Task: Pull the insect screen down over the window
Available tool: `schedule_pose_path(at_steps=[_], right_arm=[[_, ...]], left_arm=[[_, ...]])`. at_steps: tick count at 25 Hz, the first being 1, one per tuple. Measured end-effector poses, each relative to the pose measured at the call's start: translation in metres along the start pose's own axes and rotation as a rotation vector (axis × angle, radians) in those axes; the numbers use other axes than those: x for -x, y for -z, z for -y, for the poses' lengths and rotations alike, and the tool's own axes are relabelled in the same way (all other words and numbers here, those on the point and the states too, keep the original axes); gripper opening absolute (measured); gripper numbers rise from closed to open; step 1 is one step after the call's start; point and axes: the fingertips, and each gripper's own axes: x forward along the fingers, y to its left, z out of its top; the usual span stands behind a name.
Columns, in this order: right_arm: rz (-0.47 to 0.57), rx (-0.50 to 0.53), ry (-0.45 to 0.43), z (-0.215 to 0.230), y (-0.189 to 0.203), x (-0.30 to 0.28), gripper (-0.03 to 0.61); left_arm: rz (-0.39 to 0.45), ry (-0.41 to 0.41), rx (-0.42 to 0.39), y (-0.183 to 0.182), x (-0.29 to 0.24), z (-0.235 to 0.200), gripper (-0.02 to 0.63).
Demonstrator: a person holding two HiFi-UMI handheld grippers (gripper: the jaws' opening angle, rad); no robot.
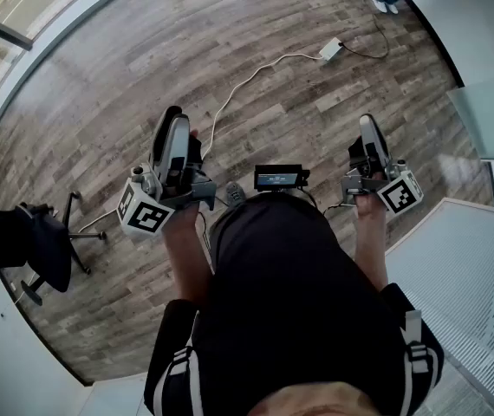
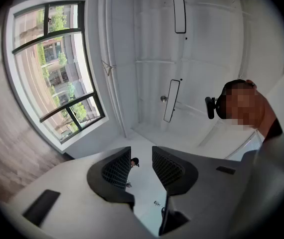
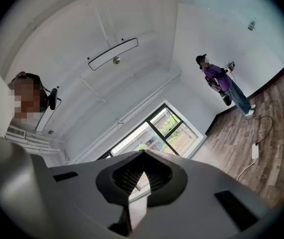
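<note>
Wood floor (image 1: 100, 102), white walls (image 2: 132, 44). The window (image 2: 47, 68) is well away; its screen does not show. Left gripper (image 2: 141, 156) is open, right gripper (image 3: 143, 153) closed, both empty. The screen is likely light and soft: grab its bottom bar.

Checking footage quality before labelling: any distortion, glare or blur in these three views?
Head view: sharp, evenly lit, the floor edge bows. Left gripper view: strong fisheye curves the window; black corners. Right gripper view: same fisheye, ceiling panel bent; no blur.

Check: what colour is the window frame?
Black window frame; it shows best in the left gripper view.
</note>
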Motion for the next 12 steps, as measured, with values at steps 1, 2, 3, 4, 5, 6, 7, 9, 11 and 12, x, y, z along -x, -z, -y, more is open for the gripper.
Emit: schedule_pose_path(at_steps=[1, 2, 3, 4, 5, 6, 7, 9, 11, 12], right_arm=[[0.0, -0.002, 0.0, 0.0, 0.001, -0.001, 0.006], [-0.001, -0.004, 0.001, 0.001, 0.002, -0.002, 0.006], [-0.002, -0.006, 0.0, 0.001, 0.003, -0.003, 0.006], [-0.004, -0.007, -0.001, 0.001, 0.004, -0.004, 0.006], [-0.007, -0.008, -0.001, 0.001, 0.005, -0.005, 0.006], [-0.01, -0.009, -0.001, 0.002, 0.006, -0.006, 0.006], [-0.012, -0.008, 0.0, 0.002, 0.007, -0.007, 0.006], [-0.015, -0.007, -0.003, 0.002, 0.008, -0.01, 0.006], [-0.016, -0.001, -0.006, 0.002, 0.009, -0.013, 0.006], [-0.018, 0.003, -0.006, 0.002, 0.009, -0.014, 0.006]], left_arm=[[-0.001, 0.001, -0.002, 0.0, -0.001, -0.001, 0.131], [-0.003, 0.001, -0.003, -0.001, -0.001, -0.002, 0.131], [-0.004, 0.002, -0.004, -0.001, -0.002, -0.003, 0.132], [-0.005, 0.001, -0.004, -0.001, -0.002, -0.004, 0.131], [-0.006, 0.0, -0.005, -0.001, -0.002, -0.005, 0.132], [-0.007, -0.003, -0.006, -0.001, -0.002, -0.006, 0.13], [-0.009, -0.006, -0.007, 0.0, -0.002, -0.007, 0.131], [-0.011, -0.012, -0.008, 0.0, 0.0, -0.01, 0.131], [-0.01, -0.014, -0.008, 0.0, 0.0, -0.013, 0.132], [-0.01, -0.015, -0.008, 0.0, 0.0, -0.015, 0.131]])
